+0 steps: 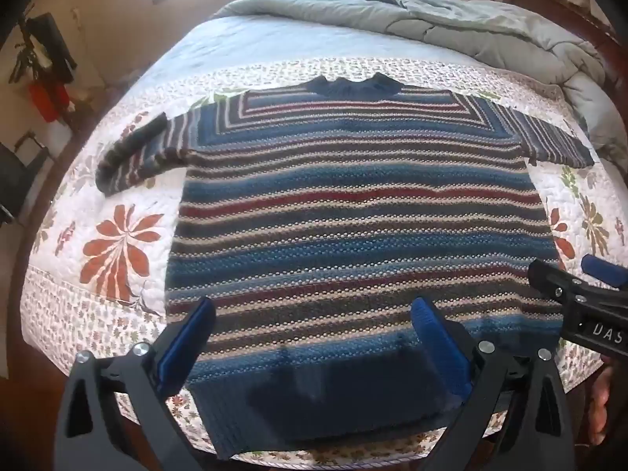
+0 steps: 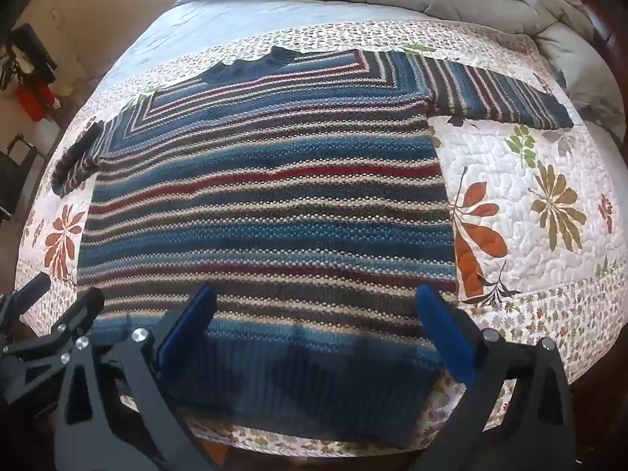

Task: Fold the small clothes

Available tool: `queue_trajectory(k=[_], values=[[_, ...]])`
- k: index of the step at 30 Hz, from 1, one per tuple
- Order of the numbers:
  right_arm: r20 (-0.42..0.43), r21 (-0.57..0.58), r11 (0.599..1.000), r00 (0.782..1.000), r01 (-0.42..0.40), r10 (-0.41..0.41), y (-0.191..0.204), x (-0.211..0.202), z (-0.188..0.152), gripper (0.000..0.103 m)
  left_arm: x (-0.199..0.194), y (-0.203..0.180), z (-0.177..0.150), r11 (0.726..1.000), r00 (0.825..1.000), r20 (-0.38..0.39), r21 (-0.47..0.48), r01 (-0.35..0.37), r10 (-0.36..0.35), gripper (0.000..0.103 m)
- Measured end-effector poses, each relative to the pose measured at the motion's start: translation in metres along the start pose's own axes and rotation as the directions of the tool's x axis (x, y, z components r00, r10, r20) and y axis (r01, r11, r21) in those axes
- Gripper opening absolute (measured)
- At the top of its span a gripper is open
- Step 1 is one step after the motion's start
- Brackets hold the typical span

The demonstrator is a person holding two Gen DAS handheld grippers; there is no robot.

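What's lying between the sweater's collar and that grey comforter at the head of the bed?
Nothing rests there. Beyond the sweater collar comes a strip of floral quilt, then bare pale blue sheet up to the grey comforter. Both wrist views show it.

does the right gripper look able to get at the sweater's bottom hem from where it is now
Probably yes. The right gripper is open and pointing down with the dark blue hem of the striped sweater lying flat between its fingers. Nothing covers the hem; the left gripper sits off to the side.
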State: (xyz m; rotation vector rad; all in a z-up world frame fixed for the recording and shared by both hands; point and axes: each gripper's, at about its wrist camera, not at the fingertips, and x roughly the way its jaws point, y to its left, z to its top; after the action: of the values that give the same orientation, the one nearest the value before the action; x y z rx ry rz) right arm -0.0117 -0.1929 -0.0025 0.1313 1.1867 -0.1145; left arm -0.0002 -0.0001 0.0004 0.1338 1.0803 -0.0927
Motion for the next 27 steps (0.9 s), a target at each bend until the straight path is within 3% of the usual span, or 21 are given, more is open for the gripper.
queue_trajectory(k=[4,8,27], values=[[-0.008,0.048,0.998,0.999,-0.032,0.032,-0.006,0.005,0.002,0.101,-0.001,0.000,-0.001,1.000,1.000,0.010,-0.006,0.007,-0.006,0.100],[0.018,0.057,0.998,1.000,0.002,-0.003,-0.004,0.006,0.002,0.100,0.005,0.002,0.006,1.000,1.000,-0.018,-0.014,0.014,-0.015,0.100],[0.040,0.025,0.998,0.998,0.050,-0.051,-0.010,0.003,0.006,0.101,0.007,0.008,0.009,1.000,1.000,-0.004,-0.021,0.013,-0.013,0.100]])
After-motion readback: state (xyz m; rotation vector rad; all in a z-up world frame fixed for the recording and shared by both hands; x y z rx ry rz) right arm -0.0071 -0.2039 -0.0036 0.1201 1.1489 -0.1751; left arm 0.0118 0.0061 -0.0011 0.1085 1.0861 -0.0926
